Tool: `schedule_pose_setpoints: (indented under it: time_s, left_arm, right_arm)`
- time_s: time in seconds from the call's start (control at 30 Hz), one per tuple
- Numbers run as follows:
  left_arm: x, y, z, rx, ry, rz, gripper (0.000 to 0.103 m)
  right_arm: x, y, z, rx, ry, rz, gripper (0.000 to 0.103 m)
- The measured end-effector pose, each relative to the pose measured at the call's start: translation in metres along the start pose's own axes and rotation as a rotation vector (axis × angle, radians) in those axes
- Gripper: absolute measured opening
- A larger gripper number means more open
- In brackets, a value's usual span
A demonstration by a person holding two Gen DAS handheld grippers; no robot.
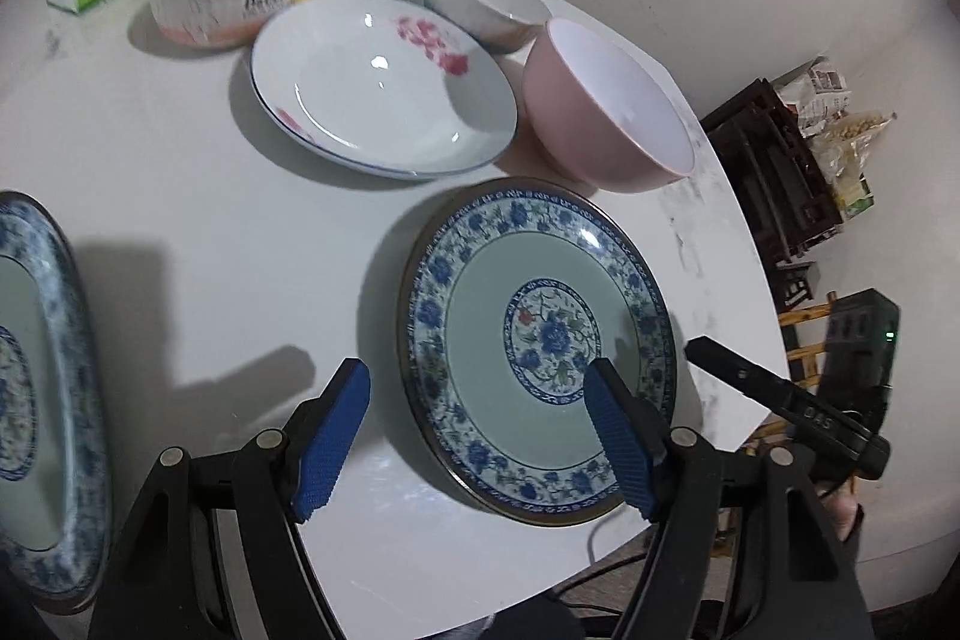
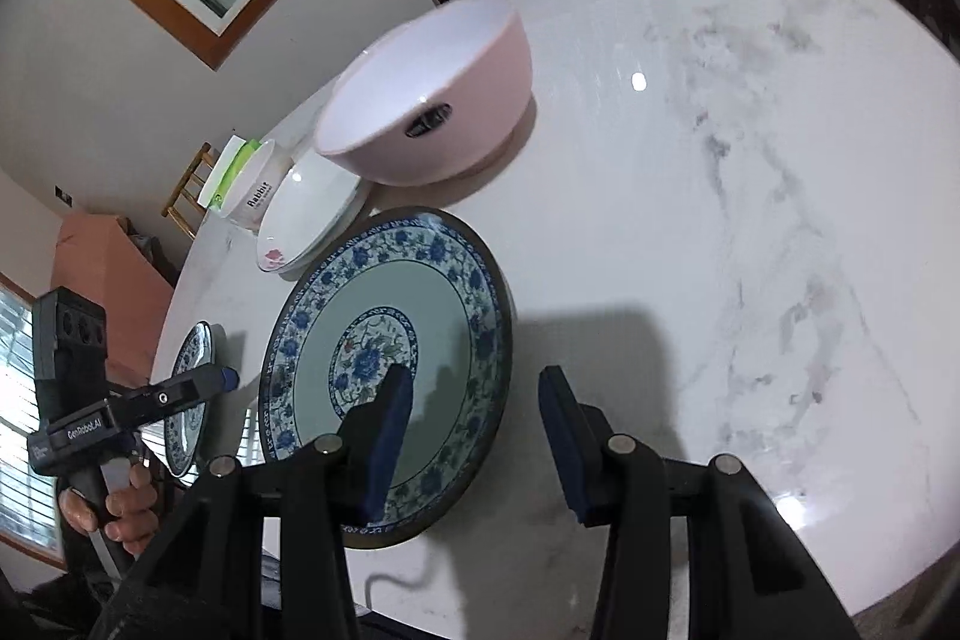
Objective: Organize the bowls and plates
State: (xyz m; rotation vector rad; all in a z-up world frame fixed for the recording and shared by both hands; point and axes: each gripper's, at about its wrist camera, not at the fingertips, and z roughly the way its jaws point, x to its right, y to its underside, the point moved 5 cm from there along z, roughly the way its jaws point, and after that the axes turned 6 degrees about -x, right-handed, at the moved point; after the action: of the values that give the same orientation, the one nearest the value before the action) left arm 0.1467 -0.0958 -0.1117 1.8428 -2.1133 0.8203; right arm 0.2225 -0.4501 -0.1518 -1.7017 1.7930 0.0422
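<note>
Left wrist alone shows small white bowl [image 1: 489, 4]; both jaws gape empty.

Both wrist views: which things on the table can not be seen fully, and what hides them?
- Second blue plate: left wrist view, cut off by the left edge and blurred.
- Small white bowl: left wrist view, lower side hidden behind the pink bowl; absent in the right wrist view.
- Tissue pack: right wrist view, mostly hidden by the lettered bowl.
- Flowered white plate: right wrist view, far part hidden by the pink bowl.

Bowl [image 1: 606, 100] behind plate [image 1: 540, 352] (second plate [image 1: 384, 88] beside it).
</note>
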Motion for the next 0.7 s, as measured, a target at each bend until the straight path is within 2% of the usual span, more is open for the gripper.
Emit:
schedule_pose_setpoints:
  time_s: [0.2,0.47,0.57,0.7]
  left_arm:
    - [-0.005,-0.003,0.011,-0.035,0.032,-0.043,0.064]
    - [-0.006,-0.004,0.019,-0.053,0.026,-0.020,0.060]
    - [-0.008,-0.004,0.019,-0.052,0.015,-0.018,0.056]
    - [-0.010,-0.004,0.020,-0.053,-0.006,-0.021,0.047]
  right_arm:
    - [0.008,-0.004,0.014,-0.019,-0.023,0.024,0.044]
    - [0.012,-0.006,0.025,-0.022,-0.025,0.012,0.036]
    - [0.012,-0.008,0.030,-0.028,-0.037,0.006,0.030]
    - [0.013,-0.010,0.031,-0.019,-0.040,0.000,0.029]
